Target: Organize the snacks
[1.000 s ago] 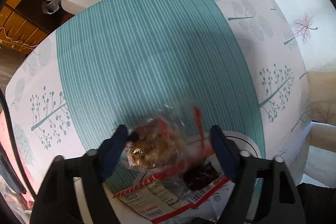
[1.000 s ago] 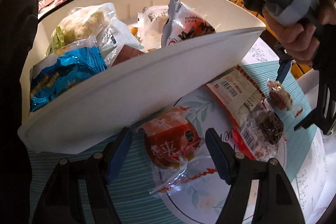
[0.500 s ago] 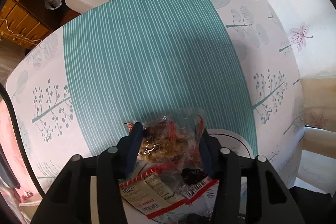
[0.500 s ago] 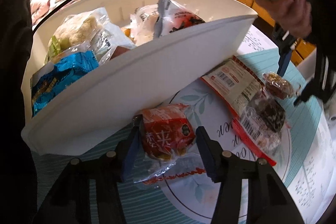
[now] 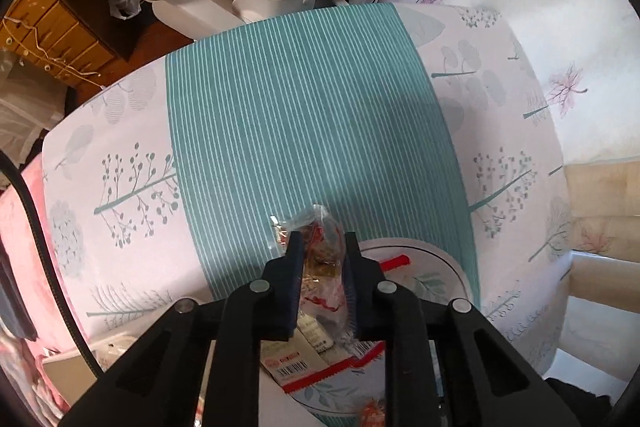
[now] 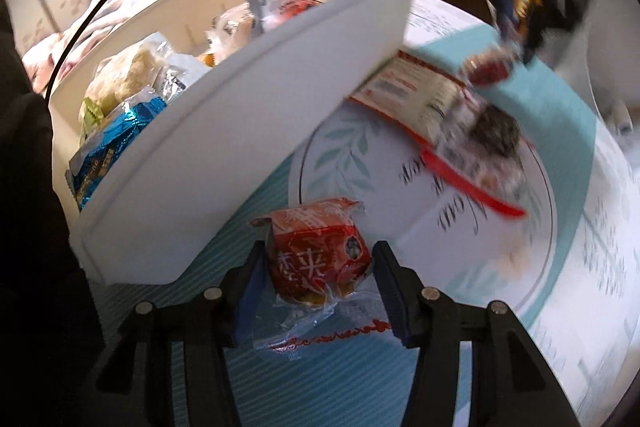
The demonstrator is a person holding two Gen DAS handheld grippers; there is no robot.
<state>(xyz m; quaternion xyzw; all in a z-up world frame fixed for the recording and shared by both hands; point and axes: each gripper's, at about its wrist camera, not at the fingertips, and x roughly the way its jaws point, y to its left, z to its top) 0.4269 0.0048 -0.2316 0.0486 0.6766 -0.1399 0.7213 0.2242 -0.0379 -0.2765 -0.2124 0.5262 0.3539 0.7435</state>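
Already the red snack packet (image 6: 320,259) sat between the blue pads of the right tool (image 6: 318,281), whose jaws stood about half open and gripped it by its bulging sides, its clear crimped tail trailing toward six o'clock. From that tool the white bin (image 6: 248,147), already stocked with other wrapped snacks, lay at about ten o'clock and just beside the packet, so I judged the right hand the nearer one for a drop. The packet looked glossy and puffed, red with white characters, soft enough to crush. At one o'clock, blurred, the left tool (image 5: 322,267) was closing, nearly shut, pinching a clear-wrapped nut cake (image 5: 320,251) lengthwise above the desk (image 5: 304,107). A red-edged flat packet (image 6: 424,103) lay across the plate (image 6: 400,227).
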